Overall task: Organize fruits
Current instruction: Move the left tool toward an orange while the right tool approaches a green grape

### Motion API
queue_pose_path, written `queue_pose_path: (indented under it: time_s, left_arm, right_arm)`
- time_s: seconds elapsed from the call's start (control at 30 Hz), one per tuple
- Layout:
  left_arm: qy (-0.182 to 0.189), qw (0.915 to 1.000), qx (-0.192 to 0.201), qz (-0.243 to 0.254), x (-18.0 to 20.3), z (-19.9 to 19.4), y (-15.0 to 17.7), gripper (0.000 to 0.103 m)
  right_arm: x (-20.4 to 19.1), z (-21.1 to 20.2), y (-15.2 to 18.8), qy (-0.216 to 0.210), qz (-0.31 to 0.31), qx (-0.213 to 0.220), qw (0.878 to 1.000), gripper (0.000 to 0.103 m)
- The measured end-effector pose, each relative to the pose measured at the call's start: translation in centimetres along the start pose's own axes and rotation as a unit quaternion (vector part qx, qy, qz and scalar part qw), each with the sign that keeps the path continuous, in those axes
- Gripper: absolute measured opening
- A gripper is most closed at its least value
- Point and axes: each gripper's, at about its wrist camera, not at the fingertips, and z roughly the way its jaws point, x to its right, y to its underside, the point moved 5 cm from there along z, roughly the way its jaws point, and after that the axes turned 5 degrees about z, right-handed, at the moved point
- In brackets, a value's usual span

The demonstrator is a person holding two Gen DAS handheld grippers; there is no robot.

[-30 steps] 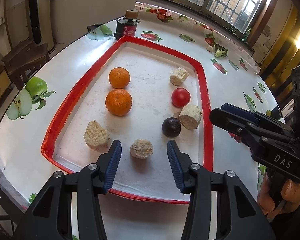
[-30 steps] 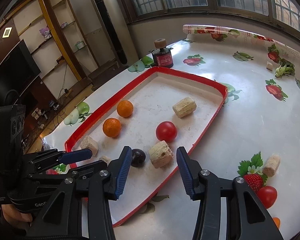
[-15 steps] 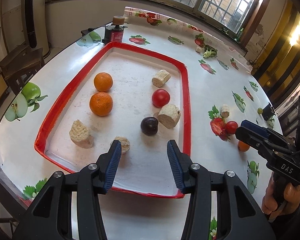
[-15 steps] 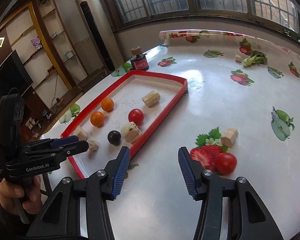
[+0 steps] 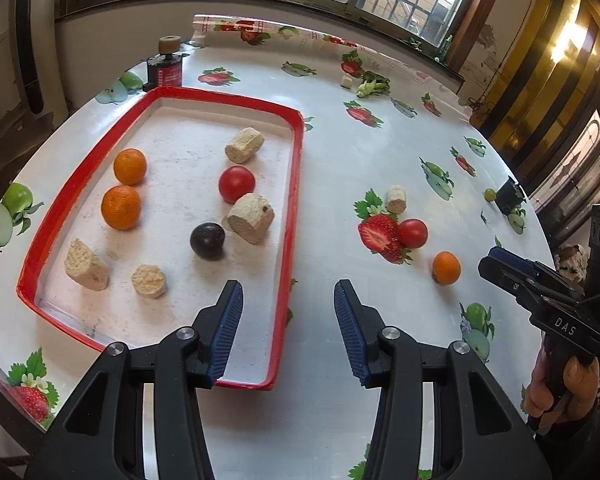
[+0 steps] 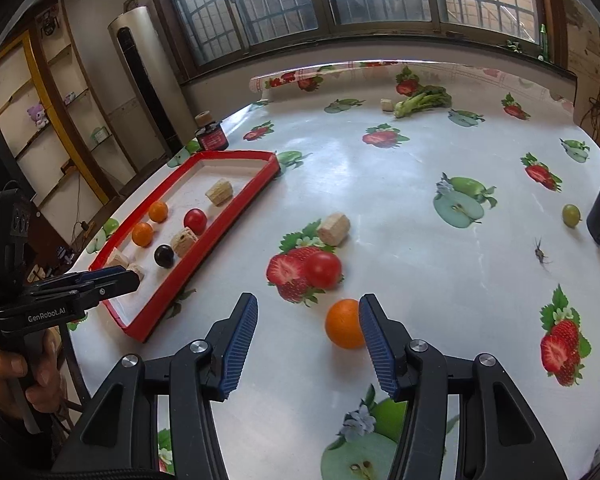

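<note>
- The loose orange [image 6: 344, 323] lies on the table [image 6: 400, 200], outside the red tray [image 6: 204, 256] and well off its long side; I take it as my next fruit to collect.
- A red tomato [image 6: 323, 269] sits between the orange and the tray, with a beige chunk [image 6: 333, 229] just beyond it.
- My right gripper [image 6: 308, 344] hovers over the orange, which shows beside the right-hand finger, not centred. Its jaws have just been opening, stand partly apart and hold nothing.
- My left gripper [image 5: 288, 328] hangs over the tray's near corner, jaws partly apart, empty.
- Inside the tray: two oranges [image 5: 121, 207], a tomato [image 5: 237, 184], a dark plum [image 5: 207, 241] and beige chunks.
- I judge this the approach step. Next I should shift right to centre the orange, lower, close gently, then carry it to the tray.
</note>
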Motion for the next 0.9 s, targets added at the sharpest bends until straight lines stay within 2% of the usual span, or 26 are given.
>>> queue_pose_path:
  time_s: [0.57, 0.7, 0.9]
  left_arm:
    - [0.033, 0.9977, -0.029, 0.051, 7.1, 2.9, -0.6, 0.046]
    - [0.052, 0.9955, -0.039, 0.069, 9.6, 3.8, -0.4, 0.046]
    - [0.081, 0.9904, -0.062, 0.093, 13.4, 6.0, 0.0, 0.045]
  right_arm:
    - [10.0, -2.6, 2.9, 0.052, 0.082, 0.002, 0.995, 0.055]
    - [11.4, -2.7, 2.9, 0.059, 0.091, 0.005, 0.994, 0.055]
    - [14.3, -2.0, 1.7, 0.095, 0.092, 0.004, 0.991, 0.055]
